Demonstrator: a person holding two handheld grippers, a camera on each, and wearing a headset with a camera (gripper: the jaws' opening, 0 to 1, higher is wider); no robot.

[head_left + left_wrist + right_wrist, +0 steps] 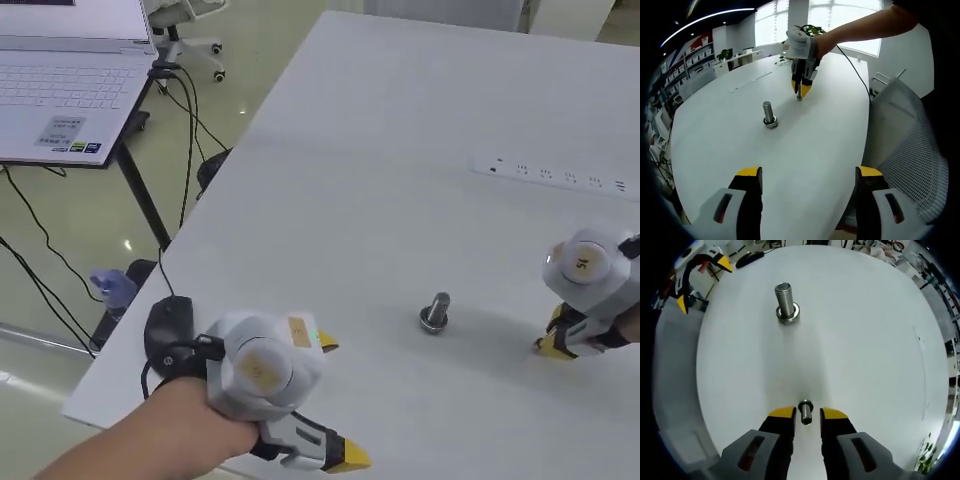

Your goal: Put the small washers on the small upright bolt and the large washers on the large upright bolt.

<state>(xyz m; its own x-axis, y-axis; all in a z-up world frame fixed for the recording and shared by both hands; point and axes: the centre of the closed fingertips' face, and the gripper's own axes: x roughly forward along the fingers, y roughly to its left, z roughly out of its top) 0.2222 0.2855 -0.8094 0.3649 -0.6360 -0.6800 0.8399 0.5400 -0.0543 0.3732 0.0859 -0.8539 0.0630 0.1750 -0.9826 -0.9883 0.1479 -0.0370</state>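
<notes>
While my left claw (809, 175) hangs released and empty, I log right claw (807, 416) parted astride the small bolt (805, 411), large bolt (783, 296) mid-worktop (400, 180) with washer (789, 316) at its base, task judged nearly done.

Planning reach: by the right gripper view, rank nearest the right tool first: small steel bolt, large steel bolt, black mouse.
1. Small steel bolt, flanked by the right tool.
2. Large steel bolt, ahead, mid-table.
3. Black mouse, far table edge.
</notes>
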